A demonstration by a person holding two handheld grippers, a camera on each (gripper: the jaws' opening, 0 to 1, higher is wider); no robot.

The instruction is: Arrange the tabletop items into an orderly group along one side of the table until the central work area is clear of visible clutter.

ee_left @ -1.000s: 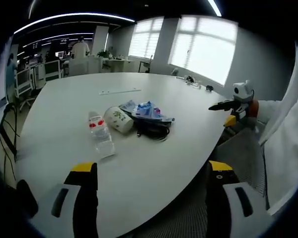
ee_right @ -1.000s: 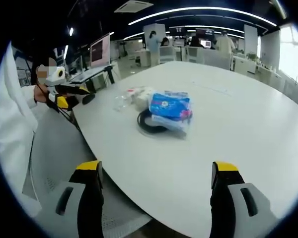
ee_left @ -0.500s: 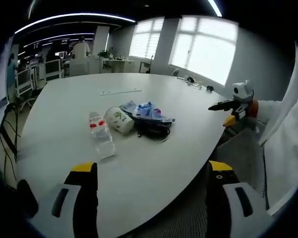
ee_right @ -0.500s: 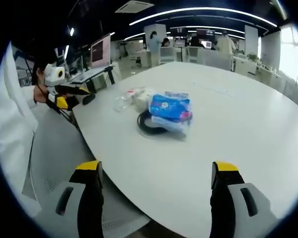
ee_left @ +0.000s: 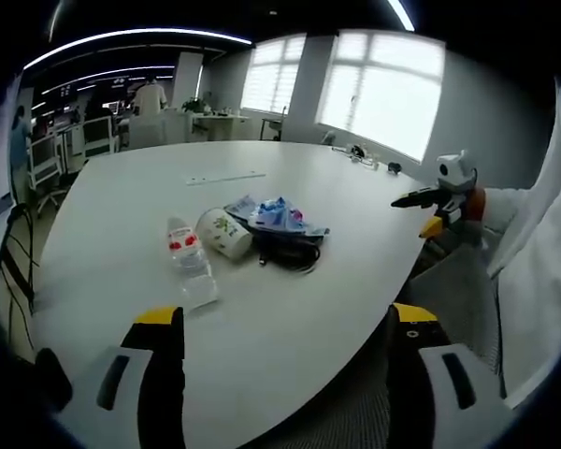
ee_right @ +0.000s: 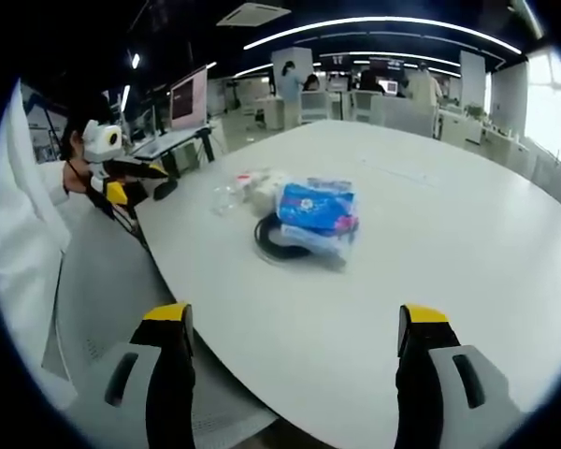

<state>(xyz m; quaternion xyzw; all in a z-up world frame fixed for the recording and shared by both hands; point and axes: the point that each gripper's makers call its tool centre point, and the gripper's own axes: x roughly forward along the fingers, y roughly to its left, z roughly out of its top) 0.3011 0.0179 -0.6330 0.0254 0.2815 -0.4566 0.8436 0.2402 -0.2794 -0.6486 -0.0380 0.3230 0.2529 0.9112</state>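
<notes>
Blue packet (ee_right: 316,208) atop black cable coil (ee_right: 279,240); right tool (ee_right: 294,351) jaws apart, holding nothing.

- Daylight pours through the large windows (ee_left: 379,89) in the left gripper view; the panes are blown out to near white.
- Long ceiling light strips (ee_right: 383,21) glow overhead in the right gripper view, curved by the fisheye lens.
- The white desk (ee_right: 449,243) is evenly lit, with only soft, faint shadows under the things near its edge.
- The far office is dimmer, and figures there are small and soft.
- Straight lines bow strongly toward the borders of both views, and the desk edge curves.
- The small things on the desk lack fine detail; labels are unreadable.
</notes>
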